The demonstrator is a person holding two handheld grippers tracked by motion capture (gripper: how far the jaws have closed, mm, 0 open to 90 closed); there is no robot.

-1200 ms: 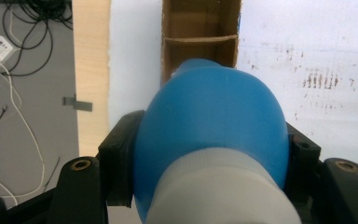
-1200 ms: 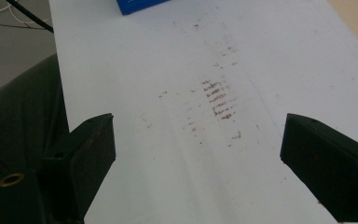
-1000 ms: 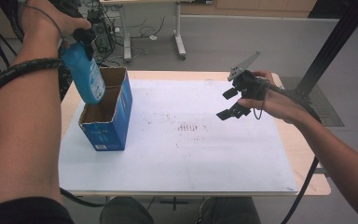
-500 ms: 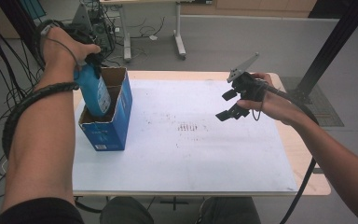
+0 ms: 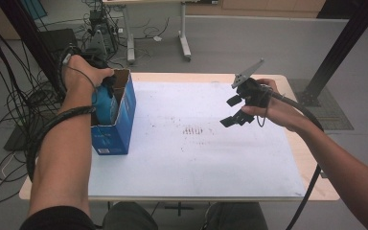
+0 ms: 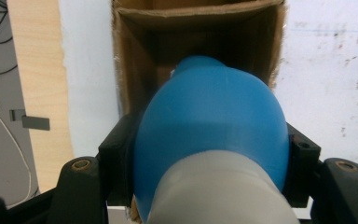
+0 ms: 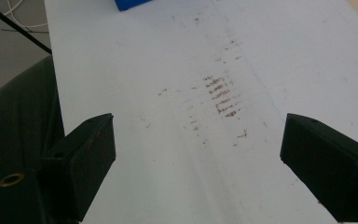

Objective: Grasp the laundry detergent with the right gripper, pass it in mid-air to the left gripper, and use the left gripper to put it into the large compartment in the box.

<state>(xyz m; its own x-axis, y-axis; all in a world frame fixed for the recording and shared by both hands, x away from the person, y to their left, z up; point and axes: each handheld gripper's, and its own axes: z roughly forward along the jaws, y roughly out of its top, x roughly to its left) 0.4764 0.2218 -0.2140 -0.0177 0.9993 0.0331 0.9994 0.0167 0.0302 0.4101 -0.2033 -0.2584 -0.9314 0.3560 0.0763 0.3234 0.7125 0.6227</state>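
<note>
The left tool (image 6: 205, 186) is clamped hard on the blue bottle (image 6: 209, 135), its black jaws pressing the bottle's sides from left and right, and in the left gripper view the bottle's rounded blue body bulges straight out ahead of the jaws with a grey band nearest the camera. Right beyond the bottle's far end sits the open mouth of the cardboard box (image 6: 196, 28), brown inside, and the bottle's tip is already within that opening. From the high view, the left hand (image 5: 84, 74) is over the box (image 5: 117, 120), blue on the outside, and the bottle (image 5: 103, 103) shows between hand and box wall, partly sunk into it; how deep it goes I cannot tell. The box stands on the white sheet covering the desk (image 5: 182, 158), at the sheet's left edge. Over on the other side, the right tool (image 5: 235, 110) hangs above the sheet, well apart from the box, jaws spread wide with nothing between them. In the right gripper view those two jaws frame bare white sheet, with a patch of small reddish-brown marks (image 7: 221, 95) lying ahead between them, and a blue corner of the box (image 7: 130, 3) far off beyond.
</note>
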